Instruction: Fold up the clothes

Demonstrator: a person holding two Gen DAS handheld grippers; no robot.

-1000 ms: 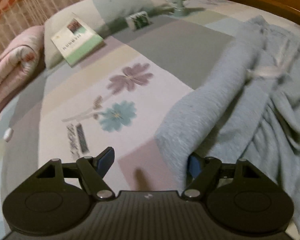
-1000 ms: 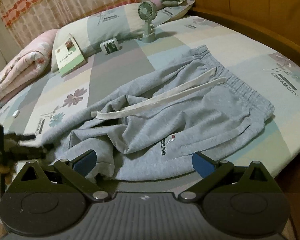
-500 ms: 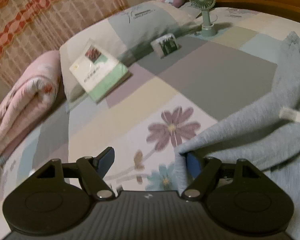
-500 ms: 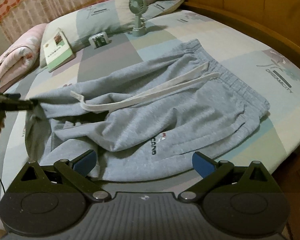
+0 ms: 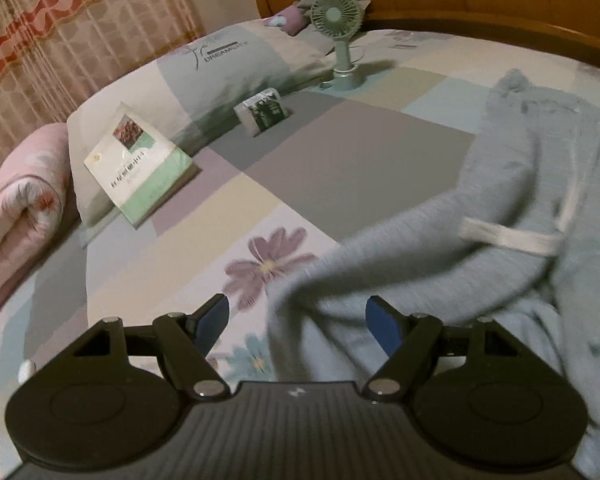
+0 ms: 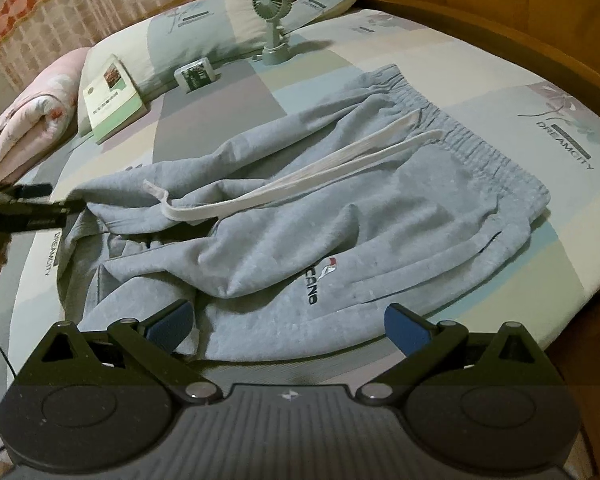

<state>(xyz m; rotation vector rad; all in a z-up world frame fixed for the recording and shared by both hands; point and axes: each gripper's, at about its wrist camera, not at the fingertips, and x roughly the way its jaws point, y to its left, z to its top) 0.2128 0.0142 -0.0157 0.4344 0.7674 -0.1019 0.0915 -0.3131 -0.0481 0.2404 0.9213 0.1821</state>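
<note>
Left wrist view: pale grey-blue soft fleece sweatpants [image 5: 480,216] rumpled across the right half of a patchwork floral bed [image 5: 340,152], one leg end humped up between the fingers of the left gripper [image 5: 298,322]. Jaws wide apart there, blue pads on either side of the cloth with a visible gap, so nothing pinched; from the right wrist view, though, left gripper tip [image 6: 66,210] right at the cloth's edge, contact impossible to settle. Likely light, limp and floppy, with no stiffness to carry a shape; probably grippy rather than slippery, not fragile. Best taken at a doubled hem or at the elastic waistband [image 6: 472,140], never by the loose white drawstring [image 6: 300,178], which would most likely slide free. Right gripper [image 6: 286,326] also spread wide and empty, low at the near edge of the bed, pointing across the logo side of the garment. Left gripper held low and level, aimed along the bed toward the green desk fan [image 5: 338,20].
</note>
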